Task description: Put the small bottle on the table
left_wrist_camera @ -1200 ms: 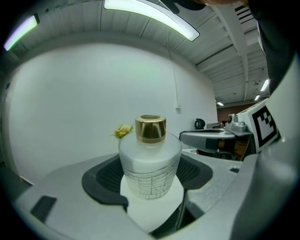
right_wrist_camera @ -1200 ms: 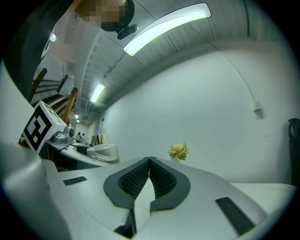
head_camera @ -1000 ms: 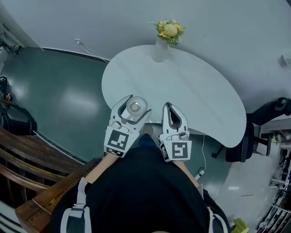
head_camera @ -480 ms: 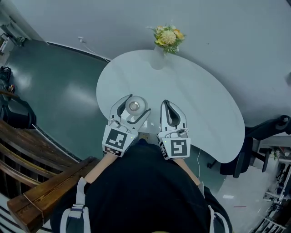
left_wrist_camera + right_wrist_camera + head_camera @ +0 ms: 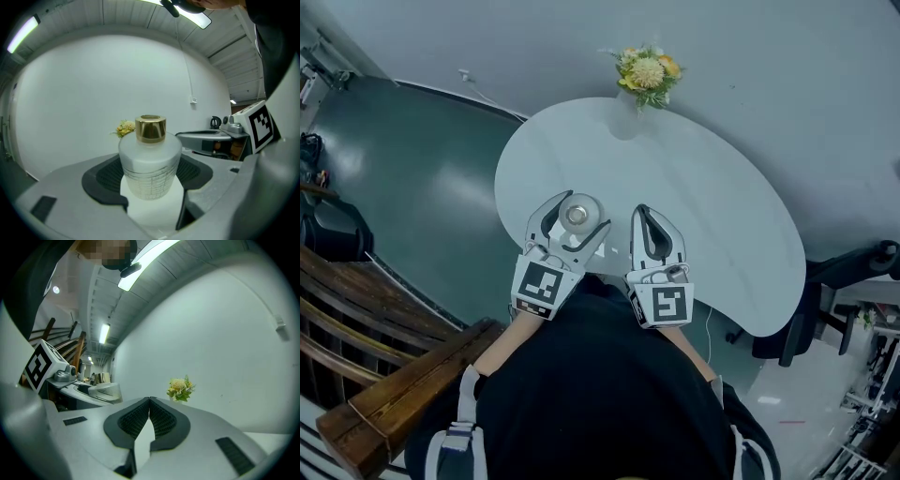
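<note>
small bottle (image 5: 150,161): frosted white body with a fine grid pattern low on it, gold cap (image 5: 150,128), upright. it stands between the two dark ribbed pads (image 5: 105,176) of the left gripper (image 5: 572,217), which press on its sides. the jaws are spread to the bottle's width and closed on it.

the left gripper view gives the body, pattern and cap side-on. the head view gives only the round top of the bottle (image 5: 577,215) from above, ringed by the jaw tips. that view places it over the table (image 5: 712,206), just inside the table's near edge, left of middle. white table surface shows under the bottle in the left gripper view. no view shows whether the base touches the table.

right gripper (image 5: 149,401): pads pressed together at the tips, nothing between them, only a sliver of white table in the gap lower down. in the head view it (image 5: 640,212) lies over the table's near edge, just beside the left gripper and apart from the bottle.

each gripper view catches the other gripper's marker cube: (image 5: 260,124) and (image 5: 40,364).

vase of yellow flowers (image 5: 647,70) stands at the table's far edge, against the wall. it is small behind the bottle in the left gripper view (image 5: 124,127) and off to the right past the closed jaws in the right gripper view (image 5: 180,389).
</note>
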The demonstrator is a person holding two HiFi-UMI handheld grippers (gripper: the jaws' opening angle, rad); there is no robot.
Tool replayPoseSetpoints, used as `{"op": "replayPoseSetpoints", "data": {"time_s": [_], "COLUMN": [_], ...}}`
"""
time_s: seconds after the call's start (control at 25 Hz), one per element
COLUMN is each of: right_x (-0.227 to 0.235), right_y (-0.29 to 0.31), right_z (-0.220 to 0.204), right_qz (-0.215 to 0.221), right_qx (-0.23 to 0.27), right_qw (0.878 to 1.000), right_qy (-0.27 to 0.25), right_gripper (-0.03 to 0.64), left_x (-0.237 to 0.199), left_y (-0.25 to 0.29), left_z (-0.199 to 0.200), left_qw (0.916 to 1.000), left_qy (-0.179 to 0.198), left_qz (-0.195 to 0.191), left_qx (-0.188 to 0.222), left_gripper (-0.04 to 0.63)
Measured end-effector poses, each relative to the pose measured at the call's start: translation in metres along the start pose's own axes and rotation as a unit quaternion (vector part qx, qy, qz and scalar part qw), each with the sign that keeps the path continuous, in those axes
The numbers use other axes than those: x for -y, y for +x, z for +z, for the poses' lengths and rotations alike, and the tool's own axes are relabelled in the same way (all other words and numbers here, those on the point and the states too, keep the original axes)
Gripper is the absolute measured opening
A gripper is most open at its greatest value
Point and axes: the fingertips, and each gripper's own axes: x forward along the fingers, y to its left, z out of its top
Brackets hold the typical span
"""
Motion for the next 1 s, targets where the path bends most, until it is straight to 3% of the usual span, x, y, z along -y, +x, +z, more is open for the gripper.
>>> {"op": "replayPoseSetpoints", "data": {"time_s": [0.2,0.4,1.0], "right_x": [-0.004,0.004,0.016], "right_y": [0.010,0.032,0.077], "right_z": [-0.011,0.003,-0.012], "right_qz": [0.010,-0.004,-0.033], "right_qx": [-0.033,0.011,0.000], "right_qw": [0.999,1.000,0.999], "right_qy": [-0.006,0.000,0.014], "right_gripper": [0.021,0.021,0.021], "left_x": [-0.010,-0.023,-0.056], "left_y": [0.012,0.021,0.060], "left_z": [-0.002,0.004,-0.005], "left_qw": [0.9999,0.9995,0.9976], "left_qy": [0.006,0.020,0.027], "left_qz": [-0.010,-0.023,-0.058], "left_qx": [-0.008,-0.010,-0.029], "left_gripper": [0.331,0.331,0.331]}}
